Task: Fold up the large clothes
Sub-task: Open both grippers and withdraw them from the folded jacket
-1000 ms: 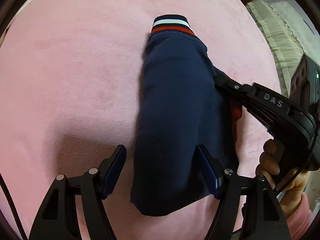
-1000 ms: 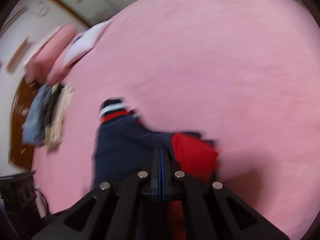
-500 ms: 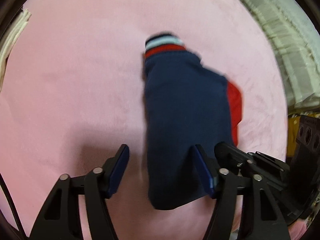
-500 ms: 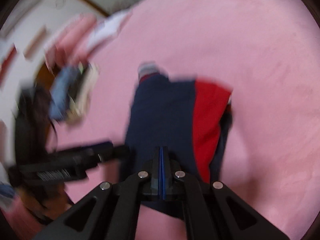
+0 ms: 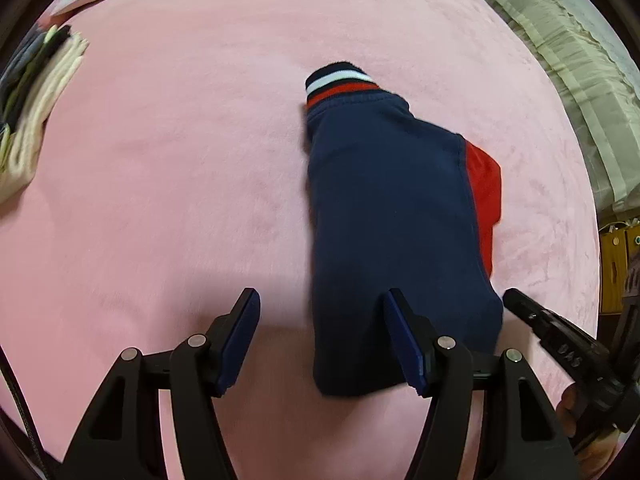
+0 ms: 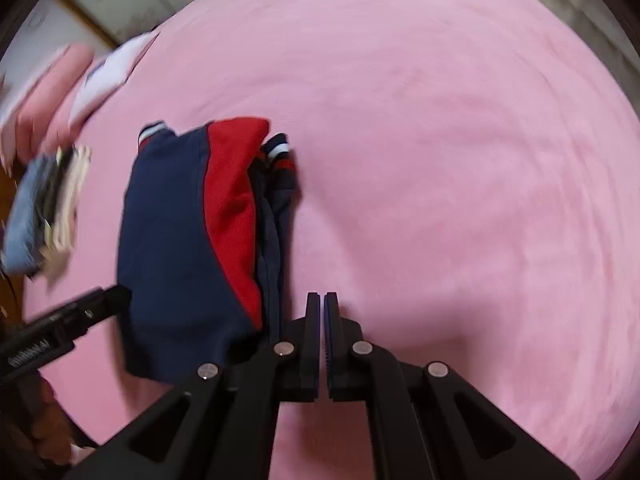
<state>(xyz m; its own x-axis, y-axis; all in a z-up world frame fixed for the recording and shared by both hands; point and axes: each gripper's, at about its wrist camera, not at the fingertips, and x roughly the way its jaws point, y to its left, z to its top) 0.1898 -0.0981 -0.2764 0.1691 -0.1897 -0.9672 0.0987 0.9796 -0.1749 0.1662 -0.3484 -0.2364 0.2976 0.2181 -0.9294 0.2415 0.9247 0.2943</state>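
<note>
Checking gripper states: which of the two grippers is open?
The left gripper, fingers spread wide above the navy garment. The right gripper has its fingers nearly together, holding nothing.

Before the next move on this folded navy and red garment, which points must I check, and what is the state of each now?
1. Left tongs free of cloth: ok, open above the near end of the garment, gripping nothing.
2. Right tongs empty: ok, nearly shut with only a thin gap, nothing between them, beside the garment's edge.
3. Garment lies flat on the pink blanket: ok, long narrow fold.
4. Edges aligned: not ok, the red panel and a striped cuff stick out at one side.
5. Stack of folded clothes apart from the garment: ok.
</note>
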